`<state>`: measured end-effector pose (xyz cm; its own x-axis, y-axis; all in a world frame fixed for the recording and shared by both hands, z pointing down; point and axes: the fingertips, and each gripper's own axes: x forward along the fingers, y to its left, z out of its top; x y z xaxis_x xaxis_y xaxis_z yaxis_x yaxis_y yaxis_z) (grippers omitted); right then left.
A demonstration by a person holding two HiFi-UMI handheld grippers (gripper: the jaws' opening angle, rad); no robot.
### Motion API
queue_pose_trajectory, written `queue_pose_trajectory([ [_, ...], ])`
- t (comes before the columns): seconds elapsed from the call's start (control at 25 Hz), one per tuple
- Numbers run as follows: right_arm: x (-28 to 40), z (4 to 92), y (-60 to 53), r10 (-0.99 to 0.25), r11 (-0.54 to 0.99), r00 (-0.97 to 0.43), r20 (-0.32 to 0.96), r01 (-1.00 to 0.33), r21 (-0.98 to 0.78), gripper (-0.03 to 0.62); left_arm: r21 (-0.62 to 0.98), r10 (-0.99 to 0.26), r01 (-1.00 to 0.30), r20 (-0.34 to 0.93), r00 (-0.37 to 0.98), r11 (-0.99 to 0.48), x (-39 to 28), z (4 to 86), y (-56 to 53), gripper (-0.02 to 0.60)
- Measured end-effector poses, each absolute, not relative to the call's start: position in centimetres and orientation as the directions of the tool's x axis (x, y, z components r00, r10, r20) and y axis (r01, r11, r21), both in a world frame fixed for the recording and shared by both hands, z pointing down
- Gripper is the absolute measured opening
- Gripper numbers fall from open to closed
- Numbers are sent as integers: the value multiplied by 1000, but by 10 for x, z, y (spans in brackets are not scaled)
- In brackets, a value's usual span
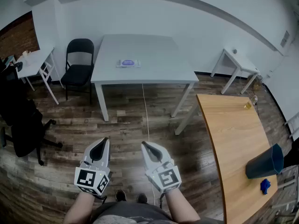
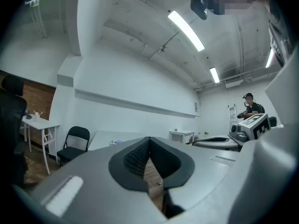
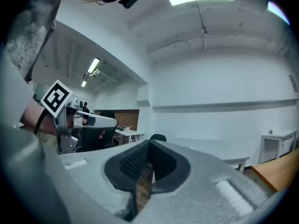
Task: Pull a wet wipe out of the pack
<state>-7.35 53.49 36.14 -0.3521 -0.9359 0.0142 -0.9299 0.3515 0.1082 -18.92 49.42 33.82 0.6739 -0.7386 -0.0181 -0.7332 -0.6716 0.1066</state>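
While both tools hang low over the floor | left gripper [image 1: 104,142] shut, holds nothing | right gripper [image 1: 145,145] shut, holds nothing | pack [image 1: 128,63] flat on grey table [image 1: 154,50], far ahead, label too small to read | blue bin [image 1: 265,162] on wood desk [image 1: 229,125], inside not seen

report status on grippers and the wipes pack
Left gripper shut, empty. Right gripper shut, empty. Wipes pack flat on grey table ahead, untouched. Wood floor between; chair beside table.

Wipe pack [image 1: 128,63], apparently, on table [image 1: 156,52]; chair [image 1: 78,66] left.
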Motion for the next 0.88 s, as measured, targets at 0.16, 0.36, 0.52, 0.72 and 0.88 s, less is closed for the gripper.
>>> queue_pose_trajectory([
  [0.16,-66,359,534,-948,317,-317,10,-944,90,-11,98,-737,-733,-15,676,-674,-189,338,496,18],
  [0.36,-66,350,536,-954,300,-300,12,-949,102,-11,119,-732,-727,7,681,-676,-189,346,498,18],
  [0.52,-68,361,539,-954,299,-296,43,-947,120,-11,132,-722,-719,29,691,-683,-188,354,497,18],
  [0.72,-64,372,535,-960,276,-270,71,-957,85,-11,140,-709,-705,27,704,-695,-186,357,496,18],
  [0.88,-58,371,529,-967,249,-246,64,-968,45,-9,165,-695,-687,12,719,-708,-189,356,494,18],
])
